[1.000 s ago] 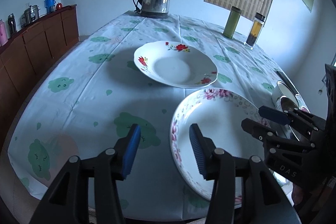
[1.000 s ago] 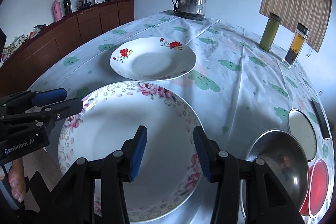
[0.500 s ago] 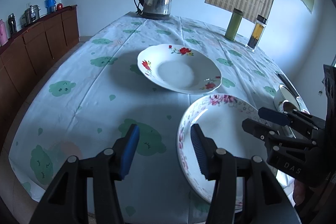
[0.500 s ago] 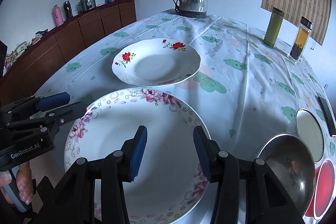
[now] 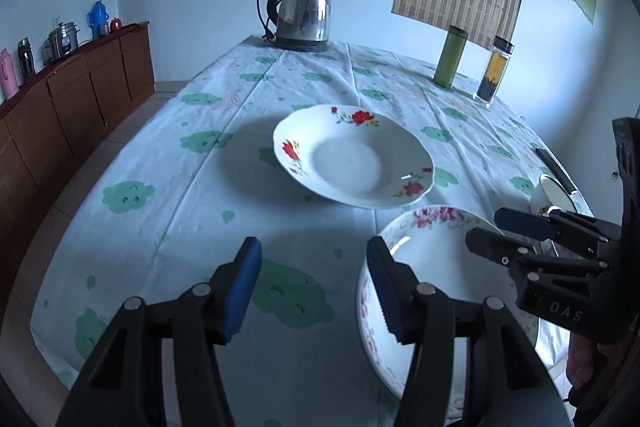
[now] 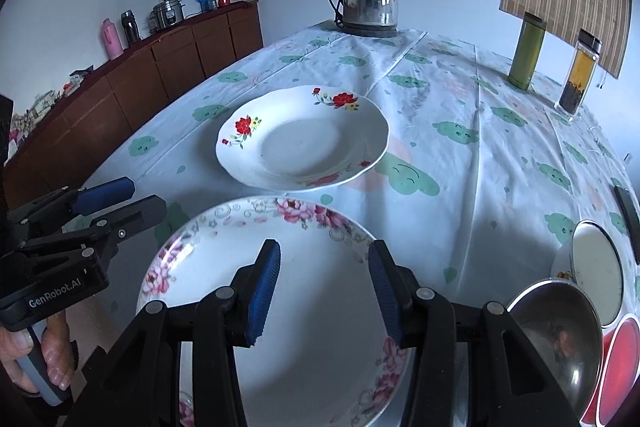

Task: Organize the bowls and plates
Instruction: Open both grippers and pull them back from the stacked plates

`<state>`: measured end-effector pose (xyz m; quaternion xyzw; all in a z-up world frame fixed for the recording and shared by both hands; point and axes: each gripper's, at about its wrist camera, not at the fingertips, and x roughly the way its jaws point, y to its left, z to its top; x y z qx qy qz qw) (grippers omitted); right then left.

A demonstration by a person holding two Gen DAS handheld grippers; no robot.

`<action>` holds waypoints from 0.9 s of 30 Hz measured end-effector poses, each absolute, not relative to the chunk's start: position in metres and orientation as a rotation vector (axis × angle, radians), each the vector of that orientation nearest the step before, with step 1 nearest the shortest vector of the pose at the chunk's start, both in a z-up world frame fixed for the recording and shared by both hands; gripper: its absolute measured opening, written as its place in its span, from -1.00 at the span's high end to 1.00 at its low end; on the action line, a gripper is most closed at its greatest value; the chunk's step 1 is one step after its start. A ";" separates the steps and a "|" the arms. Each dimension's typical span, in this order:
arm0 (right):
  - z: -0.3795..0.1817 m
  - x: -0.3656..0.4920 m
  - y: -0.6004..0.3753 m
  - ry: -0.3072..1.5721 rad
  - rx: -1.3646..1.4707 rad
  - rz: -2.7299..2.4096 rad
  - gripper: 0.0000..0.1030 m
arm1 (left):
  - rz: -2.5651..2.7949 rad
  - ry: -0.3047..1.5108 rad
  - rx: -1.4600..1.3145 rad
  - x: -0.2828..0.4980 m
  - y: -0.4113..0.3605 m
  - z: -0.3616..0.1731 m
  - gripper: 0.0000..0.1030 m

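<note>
Two plates lie on the cloud-print tablecloth [image 5: 168, 163]. The farther one is a white plate with red flowers [image 5: 352, 163] [image 6: 300, 147]. Nearer the table edge is a larger plate with pink flowers [image 5: 432, 259] [image 6: 320, 287]. My left gripper [image 5: 313, 251] [image 6: 136, 197] hovers over bare cloth just left of the pink-flowered plate; its jaws are opening and hold nothing. My right gripper [image 6: 324, 251] [image 5: 490, 229] hangs open above the pink-flowered plate without touching it. A steel bowl [image 6: 556, 339], a white bowl [image 6: 596, 275] and a red bowl [image 6: 624, 351] sit at the near right.
A steel kettle [image 5: 302, 13] stands at the table's far end. A green flask [image 5: 450, 57] and a glass jar [image 5: 494, 73] stand at the far right. A flat dark object [image 6: 628, 215] lies near the right edge. A wooden sideboard [image 5: 60, 99] runs along the left wall.
The left jaws have widened a little. In the left wrist view the plates now sit slightly farther right and lower. The plates themselves have not moved.
</note>
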<state>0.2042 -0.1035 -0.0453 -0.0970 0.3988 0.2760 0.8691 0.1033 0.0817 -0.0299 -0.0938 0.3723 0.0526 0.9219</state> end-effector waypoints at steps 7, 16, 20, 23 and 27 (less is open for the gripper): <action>-0.042 0.223 -0.103 0.890 -0.126 0.605 0.06 | 0.114 0.763 -0.152 0.117 0.090 -0.025 -0.13; -0.031 0.253 -0.102 0.919 -0.091 0.561 0.06 | 0.114 0.765 -0.132 0.142 0.099 -0.017 -0.16; -0.032 0.267 -0.100 0.954 -0.052 0.558 0.06 | 0.098 0.795 -0.133 0.159 0.103 -0.021 -0.16; -0.031 0.279 -0.096 0.977 -0.031 0.559 0.06 | 0.096 0.820 -0.146 0.172 0.109 -0.025 -0.16; -0.029 0.294 -0.092 1.008 -0.010 0.554 0.06 | 0.101 0.847 -0.168 0.189 0.118 -0.030 -0.16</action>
